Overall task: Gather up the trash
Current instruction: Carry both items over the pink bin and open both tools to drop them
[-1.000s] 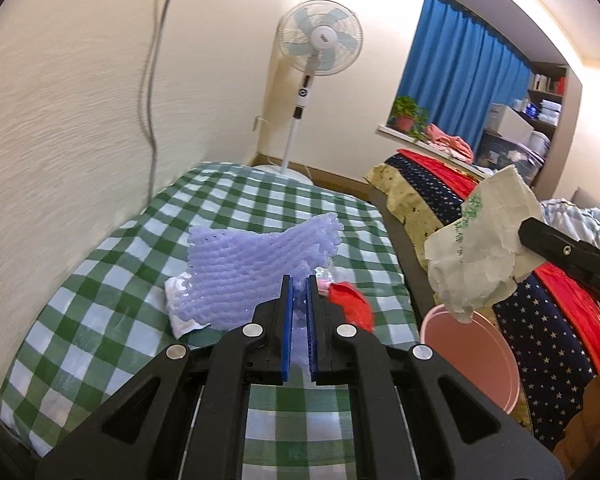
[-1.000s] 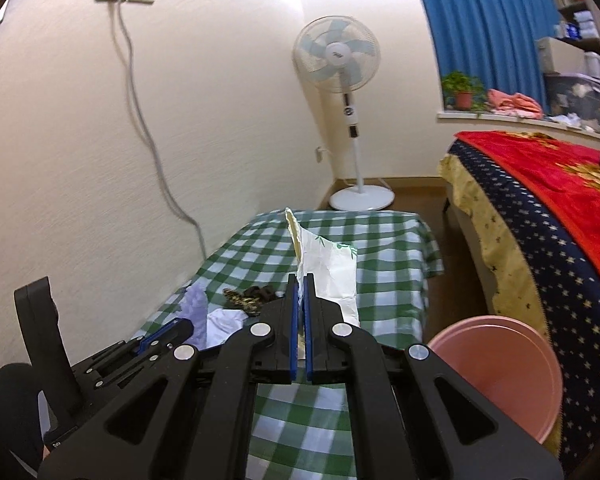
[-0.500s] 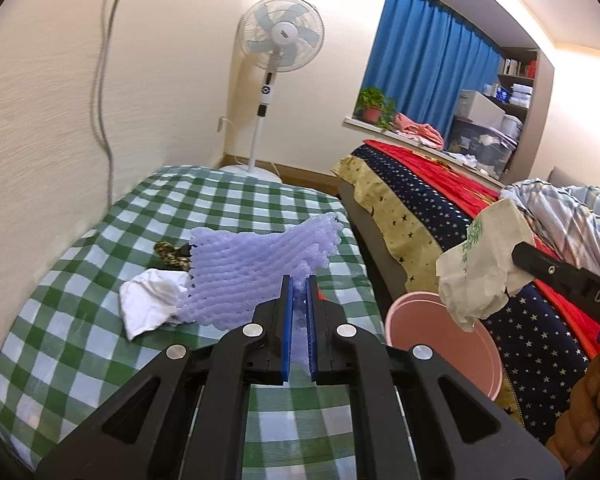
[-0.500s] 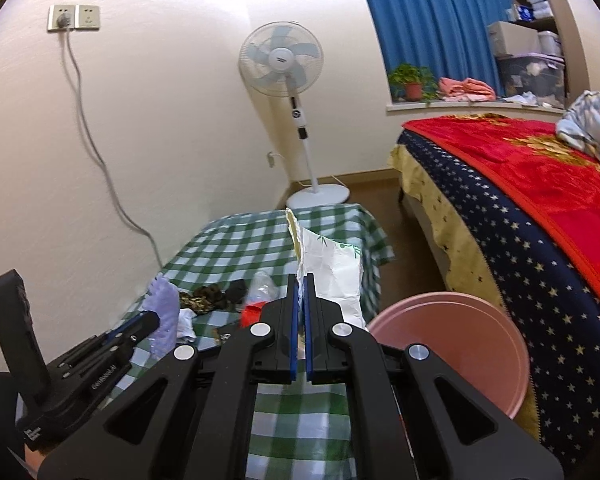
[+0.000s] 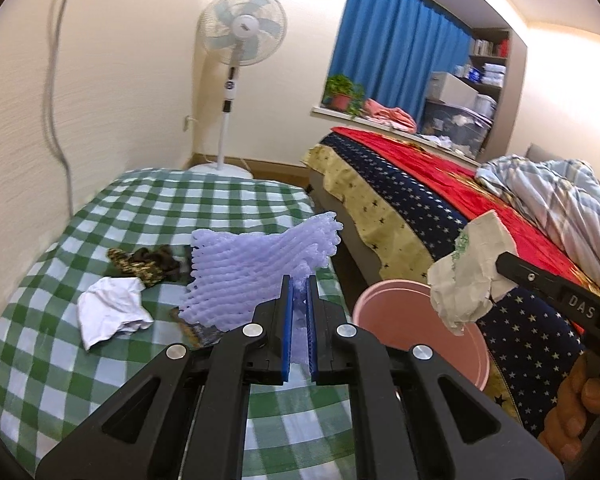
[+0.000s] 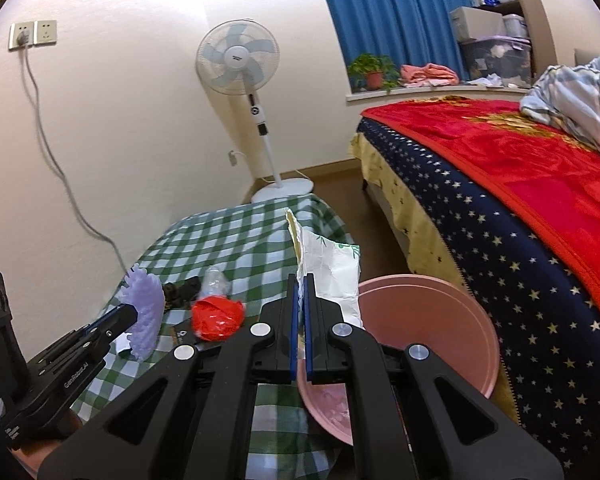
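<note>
Both tongs we log as clamped: our left gripper [image 5: 299, 308] on a lilac foam fruit net [image 5: 252, 272], ribbed and fanned open above the green-checked tablecloth [image 5: 148, 216]; our right gripper [image 6: 299, 312] on a crumpled white paper wrapper with green print [image 6: 332, 276], held over the round pink plastic bin [image 6: 432, 328]. Beyond lie a red crumpled wrapper [image 6: 218, 318], a clear plastic scrap [image 6: 216, 280], hard to identify, white tissue [image 5: 110, 312], and dark scraps [image 5: 148, 264], partly hidden.
</note>
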